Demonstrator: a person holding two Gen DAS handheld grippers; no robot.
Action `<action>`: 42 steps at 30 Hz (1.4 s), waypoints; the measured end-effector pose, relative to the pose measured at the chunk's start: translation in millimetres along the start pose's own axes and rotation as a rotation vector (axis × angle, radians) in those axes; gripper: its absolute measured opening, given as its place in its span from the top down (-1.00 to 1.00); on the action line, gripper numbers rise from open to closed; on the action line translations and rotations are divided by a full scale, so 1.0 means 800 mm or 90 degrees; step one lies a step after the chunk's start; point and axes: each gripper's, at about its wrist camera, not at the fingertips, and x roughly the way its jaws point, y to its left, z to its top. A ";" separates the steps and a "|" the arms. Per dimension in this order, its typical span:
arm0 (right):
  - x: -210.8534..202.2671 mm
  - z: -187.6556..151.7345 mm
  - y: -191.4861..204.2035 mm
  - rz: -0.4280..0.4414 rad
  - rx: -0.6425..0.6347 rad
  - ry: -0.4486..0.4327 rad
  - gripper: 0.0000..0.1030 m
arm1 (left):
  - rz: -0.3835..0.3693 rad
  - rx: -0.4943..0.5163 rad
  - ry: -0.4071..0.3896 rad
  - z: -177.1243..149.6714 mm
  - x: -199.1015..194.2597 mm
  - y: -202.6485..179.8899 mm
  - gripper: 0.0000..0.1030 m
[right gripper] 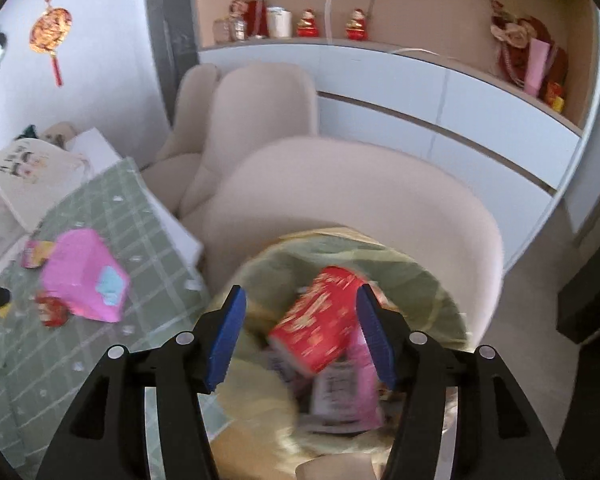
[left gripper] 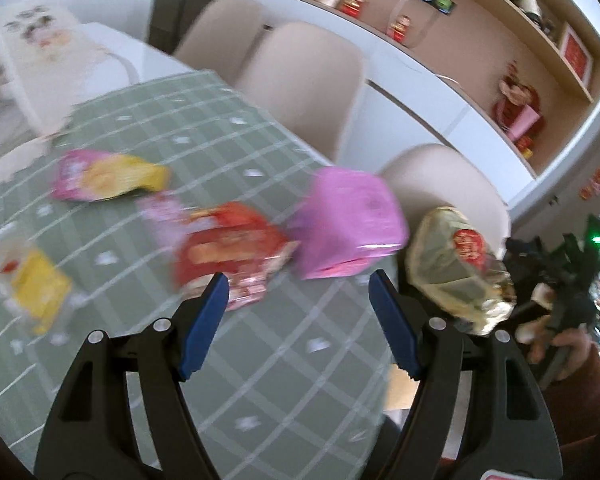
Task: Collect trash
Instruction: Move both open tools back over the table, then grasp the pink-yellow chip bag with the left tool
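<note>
Wrappers (left gripper: 108, 176) on checked tablecloth (left gripper: 260, 360)

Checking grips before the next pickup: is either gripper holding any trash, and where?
Neither: the left gripper is open and empty, and the right gripper stands open over the bag.

tablecloth (left gripper: 236, 152): matt cloth | pink pack (left gripper: 348, 224): glossy plastic

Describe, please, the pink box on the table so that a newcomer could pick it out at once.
Start at the green checked tablecloth and go to its edge nearest the beige chairs. There stands the pink box, beside a flat red wrapper. It is the only bulky, block-shaped piece; the other litter is flat packets.
</note>
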 end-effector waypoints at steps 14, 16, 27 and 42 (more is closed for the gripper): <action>0.001 -0.028 0.171 0.147 -0.108 0.025 -0.05 | 0.097 -0.102 -0.065 -0.026 -0.075 0.143 -0.34; 0.005 -0.030 0.185 0.151 -0.109 0.029 -0.05 | 0.076 -0.090 -0.063 -0.022 -0.071 0.142 -0.34; 0.021 -0.040 0.218 0.112 -0.146 0.038 -0.05 | 0.055 0.127 -0.073 0.076 -0.040 0.152 -0.34; 0.055 -0.065 0.270 0.132 -0.170 0.083 -0.05 | 0.056 0.141 0.190 0.141 0.121 0.253 0.27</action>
